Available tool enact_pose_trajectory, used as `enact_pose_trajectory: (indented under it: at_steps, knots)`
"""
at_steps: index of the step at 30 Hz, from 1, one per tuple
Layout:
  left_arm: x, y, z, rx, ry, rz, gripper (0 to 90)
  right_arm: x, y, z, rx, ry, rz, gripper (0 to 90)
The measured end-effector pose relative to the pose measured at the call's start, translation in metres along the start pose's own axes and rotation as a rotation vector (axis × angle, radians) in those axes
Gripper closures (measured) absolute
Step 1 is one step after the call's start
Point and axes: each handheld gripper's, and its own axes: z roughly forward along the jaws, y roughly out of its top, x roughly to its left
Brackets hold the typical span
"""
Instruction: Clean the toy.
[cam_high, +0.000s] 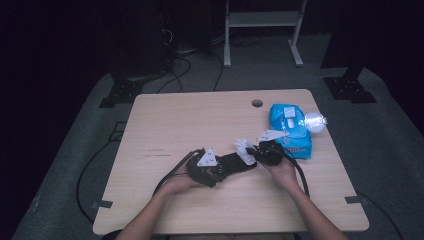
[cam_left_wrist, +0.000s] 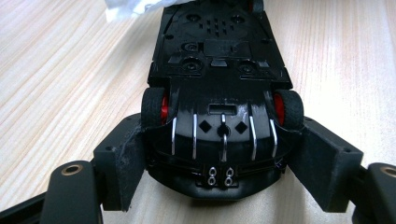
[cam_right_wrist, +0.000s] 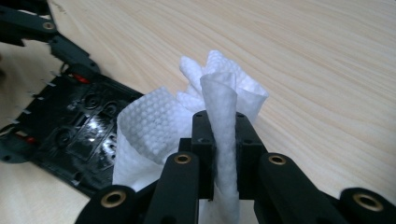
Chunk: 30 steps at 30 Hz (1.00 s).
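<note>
From the high view it's just two hands near the front middle of the bench (cam_high: 165, 120), with the toy car (cam_high: 239, 163) looking like a dark slab lying between the left claw (cam_high: 220, 170) and the right claw (cam_high: 255, 152), and a bit of white wipe (cam_high: 244, 148) poking up at the right claw's tip. You really need the gripper views to get what's going on. The left gripper view shows the car (cam_left_wrist: 219, 93) is flipped belly-up, black underside with screw holes and a speaker grille facing the camera, red-hubbed wheels at both sides, and the left claw's pads pressed against the car's two sides at one end, so it's clamped on it. The right gripper view shows the right claw (cam_right_wrist: 219, 154) pinched tight on a folded, dimpled wipe (cam_right_wrist: 219, 98), which fans out above the pads and drapes down against the car's underside (cam_right_wrist: 74, 126). The high view does give you the surroundings though: a blue pack of wipes (cam_high: 290, 129) sits just beyond the right hand (cam_high: 285, 172) near the bench's right edge, with a bright glare spot beside it, and cables trail off both claws toward the person.
</note>
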Motion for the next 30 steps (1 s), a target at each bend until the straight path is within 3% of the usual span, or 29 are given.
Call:
enact_pose_trajectory:
  at_steps: [6, 14, 20, 25, 27, 30]
  knots:
    - [0.002, -0.001, -0.001, -0.006, -0.01, -0.02, 24.1, -0.003, -0.013, -0.009, 0.016, 0.005, 0.011, 81.5]
    - [0.003, -0.001, -0.001, -0.004, -0.014, -0.021, 24.1, 0.006, -0.03, -0.026, 0.038, 0.027, -0.009, 81.5]
    - [0.002, 0.001, 0.0, 0.003, -0.004, -0.021, 24.1, 0.023, -0.02, -0.017, 0.017, 0.08, -0.038, 81.6]
    - [0.002, 0.001, 0.0, 0.009, -0.005, -0.016, 24.1, 0.051, -0.006, -0.001, -0.018, 0.191, -0.09, 81.4]
    - [0.002, -0.001, 0.001, 0.02, -0.008, -0.01, 24.1, 0.06, -0.004, 0.001, -0.019, 0.197, -0.139, 81.5]
    - [0.003, -0.001, -0.001, 0.007, -0.012, -0.015, 24.1, 0.055, -0.005, -0.001, -0.009, 0.19, -0.139, 81.5]
